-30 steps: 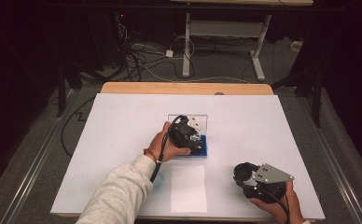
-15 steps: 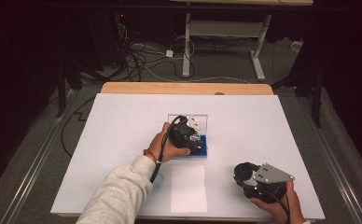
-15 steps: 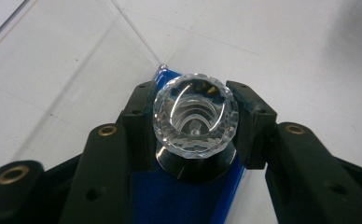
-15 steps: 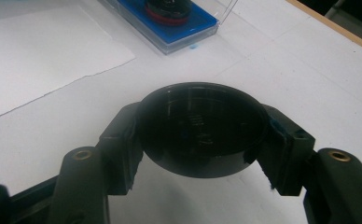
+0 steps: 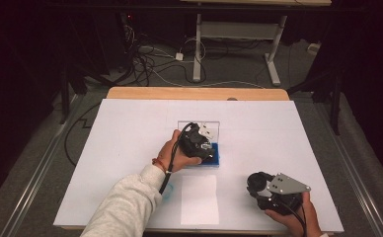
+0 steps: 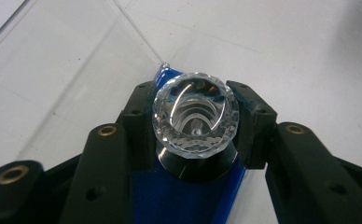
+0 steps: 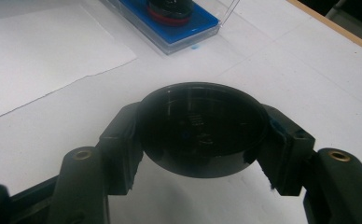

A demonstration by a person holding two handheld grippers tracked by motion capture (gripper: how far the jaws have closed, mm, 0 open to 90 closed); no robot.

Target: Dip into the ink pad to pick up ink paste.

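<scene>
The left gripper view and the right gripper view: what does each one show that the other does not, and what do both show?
Left gripper view: its black jaws shut on a faceted clear glass piece, which stands on a dark base.

Right gripper view: its jaws shut on a round black disc, with a white paper sheet farther off.

Both: the blue tray with its clear cover, on the white table.

Dim, dark surroundings; bright white table (image 5: 130,148); soft focus, slight grain.
</scene>
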